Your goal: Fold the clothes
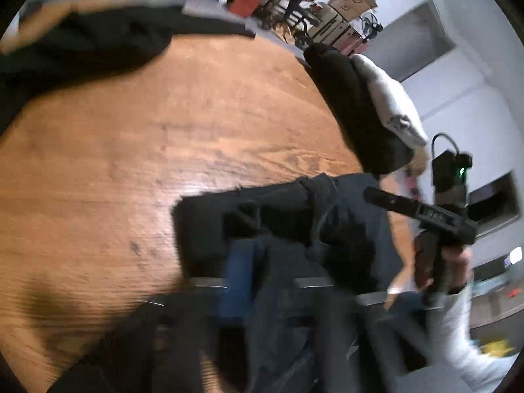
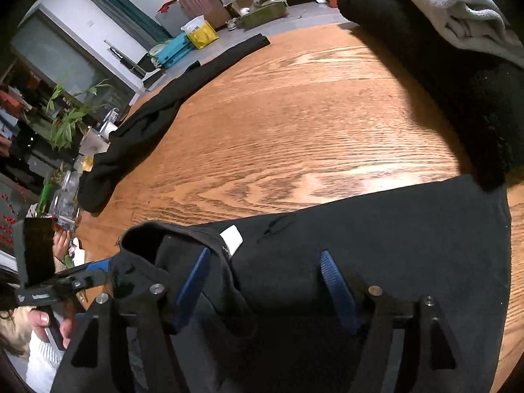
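A black garment [image 2: 376, 245] lies at the near edge of the round wooden table [image 2: 294, 114], its collar with a white label [image 2: 232, 235] turned up. My right gripper [image 2: 265, 262] is open above it, blue fingers [image 2: 334, 281] spread over the cloth, holding nothing. My left gripper [image 2: 98, 270] is shut on the collar edge at the left. In the blurred left wrist view the left gripper [image 1: 249, 262] holds the black garment [image 1: 262, 219] lifted off the table [image 1: 163, 131]. The right gripper's body [image 1: 439, 222] shows at the right.
A folded pile, black [image 2: 442, 72] under light grey [image 2: 458, 6], sits at the table's far right. Another black garment [image 2: 140, 124] lies stretched along the far left edge. Glass jars and plants [image 2: 72, 150] stand beyond the left edge. Boxes and bags clutter the floor.
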Demonstrator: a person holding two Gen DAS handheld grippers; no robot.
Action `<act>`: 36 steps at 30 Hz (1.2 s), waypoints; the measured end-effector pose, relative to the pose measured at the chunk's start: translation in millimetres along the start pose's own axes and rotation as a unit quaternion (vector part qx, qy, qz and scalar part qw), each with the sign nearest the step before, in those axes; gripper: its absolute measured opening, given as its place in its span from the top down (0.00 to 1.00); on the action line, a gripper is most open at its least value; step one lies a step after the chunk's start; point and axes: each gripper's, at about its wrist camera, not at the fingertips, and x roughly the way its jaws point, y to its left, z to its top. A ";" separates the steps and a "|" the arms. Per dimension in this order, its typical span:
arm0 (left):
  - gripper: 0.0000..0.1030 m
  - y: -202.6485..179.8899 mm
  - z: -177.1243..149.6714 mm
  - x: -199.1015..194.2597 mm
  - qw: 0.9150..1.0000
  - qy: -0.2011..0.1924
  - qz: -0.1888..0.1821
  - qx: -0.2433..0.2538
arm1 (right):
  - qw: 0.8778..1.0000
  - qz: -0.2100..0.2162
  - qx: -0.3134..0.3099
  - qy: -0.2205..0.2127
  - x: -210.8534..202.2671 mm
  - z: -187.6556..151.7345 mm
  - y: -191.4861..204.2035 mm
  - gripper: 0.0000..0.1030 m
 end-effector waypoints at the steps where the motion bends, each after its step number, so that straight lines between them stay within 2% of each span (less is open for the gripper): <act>1: 0.94 -8.2 -2.5 -5.0 1.000 -0.009 -0.012 0.012 | 1.000 0.000 0.001 -0.001 -0.7 0.2 0.0 0.27; 4: 0.94 -43.1 -17.7 -13.8 0.996 -0.013 -0.067 0.056 | 1.000 -0.001 0.004 -0.004 -2.7 0.9 -1.2 0.27; 5: 0.94 -57.7 -28.3 -7.2 0.994 0.016 -0.081 0.073 | 1.000 -0.001 0.007 -0.004 -3.3 1.1 -2.2 0.27; 7: 0.93 -83.2 -56.6 16.9 0.984 0.110 -0.086 0.107 | 1.000 0.000 0.012 -0.007 -5.2 1.9 -4.9 0.27; 9: 0.93 -105.0 -86.1 38.5 0.967 0.194 -0.084 0.142 | 1.000 0.001 0.018 -0.010 -8.1 3.4 -9.2 0.27; 10: 0.92 -110.4 -102.5 45.6 0.959 0.223 -0.071 0.161 | 1.000 0.001 0.022 -0.012 -9.6 3.9 -11.6 0.27; 11: 0.92 -114.2 -115.1 48.1 0.952 0.241 -0.069 0.176 | 1.000 0.001 0.028 -0.012 -11.3 3.5 -14.8 0.25; 13: 0.92 -115.7 -123.1 33.4 0.949 0.238 -0.100 0.183 | 0.999 0.002 0.036 -0.012 -14.3 1.4 -19.3 0.24; 15: 0.85 -113.0 -117.2 11.9 0.952 0.210 -0.133 0.178 | 0.999 0.008 0.036 -0.010 -17.5 -3.1 -20.3 0.24; 16: 0.71 -107.5 -107.0 -0.1 0.959 0.179 -0.142 0.165 | 0.999 0.011 0.032 -0.010 -18.6 -4.9 -18.7 0.24; 17: 0.44 -99.4 -93.8 -11.8 0.969 0.140 -0.144 0.145 | 1.000 0.011 0.023 -0.011 -19.5 -7.7 -14.9 0.24; 19: 0.18 -77.2 -70.3 -25.0 0.988 0.066 -0.108 0.088 | 1.000 -0.011 -0.013 -0.011 -16.4 -13.7 -1.2 0.24; 21: 0.18 -50.2 -53.5 -28.5 0.999 0.010 -0.040 0.021 | 0.997 -0.054 -0.056 -0.007 -8.9 -20.8 13.8 0.24; 22: 0.18 -34.5 -49.0 -25.9 1.000 -0.004 0.001 -0.010 | 0.994 -0.079 -0.074 -0.004 -4.5 -25.2 20.0 0.24; 23: 0.18 -19.5 -48.0 -21.7 0.999 -0.008 0.027 -0.038 | 0.992 -0.091 -0.085 -0.001 -1.8 -30.3 24.2 0.24; 24: 0.18 -6.7 -49.1 -16.9 0.997 -0.003 0.034 -0.062 | 0.990 -0.104 -0.096 0.001 1.0 -35.4 28.3 0.24; 25: 0.18 4.4 -50.7 -12.7 0.996 0.006 0.036 -0.081 | 0.989 -0.106 -0.102 0.002 1.7 -40.6 32.0 0.24; 28: 0.18 29.7 -55.7 0.6 0.992 0.046 0.028 -0.116 | 0.992 -0.028 -0.121 -0.009 -15.7 -60.6 47.8 0.24; 31: 0.18 28.7 -53.2 10.2 0.992 0.075 0.029 -0.095 | 0.982 0.034 -0.185 0.001 -30.9 -88.6 79.6 0.22; 34: 0.18 32.3 -44.7 18.7 0.991 0.096 0.001 -0.094 | 0.973 0.041 -0.226 0.024 -34.0 -103.2 101.3 0.23; 35: 0.18 34.8 -44.4 22.9 0.989 0.107 -0.011 -0.097 | 0.969 0.044 -0.240 0.037 -32.1 -107.7 108.3 0.27; 36: 0.18 37.3 -44.2 27.1 0.988 0.117 -0.023 -0.100 | 0.964 0.038 -0.260 0.051 -28.1 -113.0 115.6 0.36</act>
